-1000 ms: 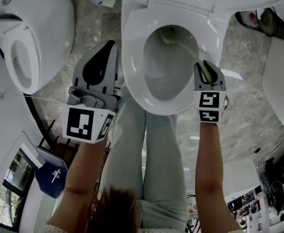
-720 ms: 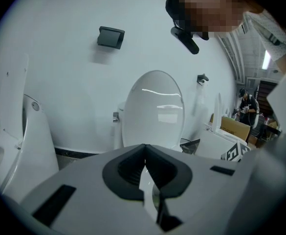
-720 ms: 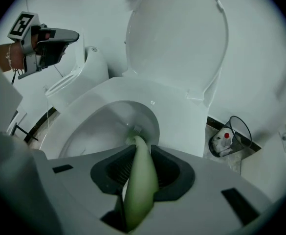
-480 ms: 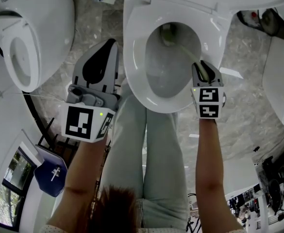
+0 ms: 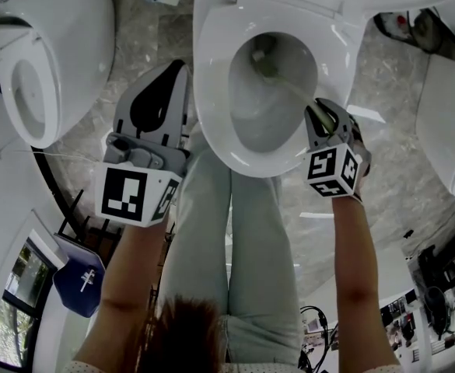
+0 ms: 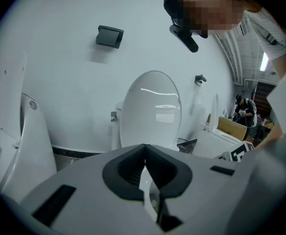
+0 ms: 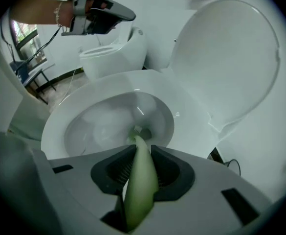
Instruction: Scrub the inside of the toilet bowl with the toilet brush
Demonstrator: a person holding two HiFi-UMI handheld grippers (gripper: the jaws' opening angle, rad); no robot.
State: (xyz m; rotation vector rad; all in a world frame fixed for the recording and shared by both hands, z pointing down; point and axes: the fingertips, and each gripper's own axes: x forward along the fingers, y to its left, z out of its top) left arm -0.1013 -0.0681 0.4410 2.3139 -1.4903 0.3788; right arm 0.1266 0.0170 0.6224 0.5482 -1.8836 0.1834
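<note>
One toilet brush (image 5: 291, 86) in right tongs (image 5: 323, 113), head w/in bowl rim (image 5: 208, 109)

Grey marble floor (image 5: 143, 41), plain white wall (image 6: 59, 87), window (image 5: 9, 329) at left.

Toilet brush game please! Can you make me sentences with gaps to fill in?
1. The right gripper grips the toilet brush by its ____.
2. That part is coloured ____.
3. The bristles are down in the toilet bowl, while the left gripper holds ____.
Missing words: handle; green; nothing.
</note>
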